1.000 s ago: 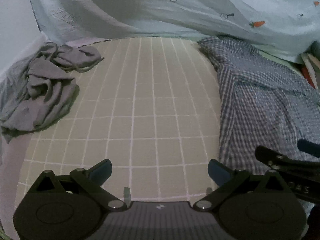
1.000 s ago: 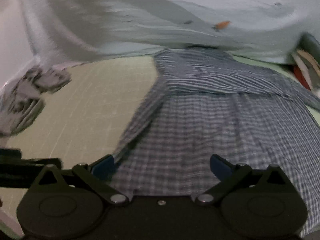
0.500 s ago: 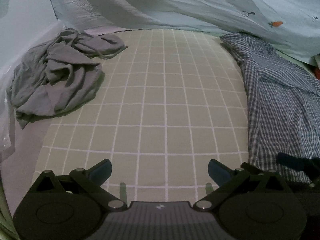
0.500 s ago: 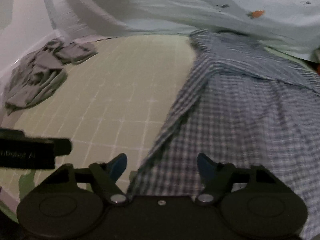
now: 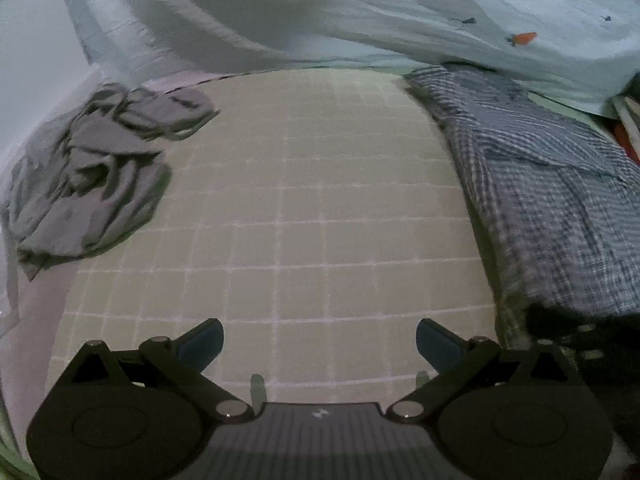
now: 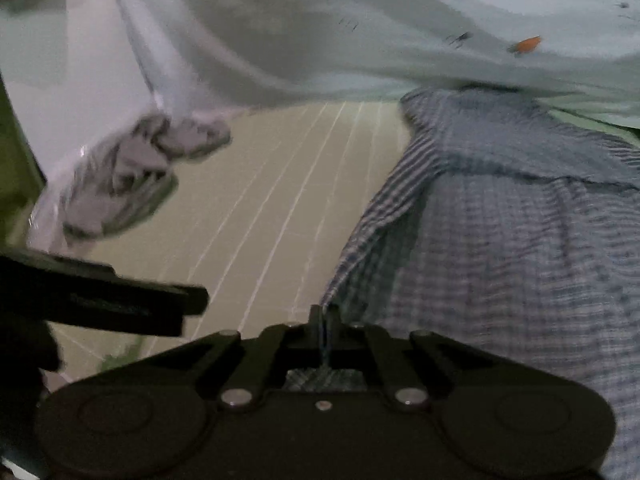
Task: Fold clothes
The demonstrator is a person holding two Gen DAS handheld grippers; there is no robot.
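Both wrist views low, angled down — shared grid sheet (image 5: 304, 200), checked shirt (image 6: 520, 240).

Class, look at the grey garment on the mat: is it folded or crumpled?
Crumpled. The grey garment lies in a bunched heap with irregular creases at the mat's left edge, with no flat folded edges.

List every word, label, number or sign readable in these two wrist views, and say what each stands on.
No words or numbers can be read.
Small white logo mark on the left tool's grey body: a sign, no letters.
Lettering on the left tool's side, seen from the right wrist view: too blurred to read.
Carrot and small dark prints on the pale blue sheet: pictures, not text.
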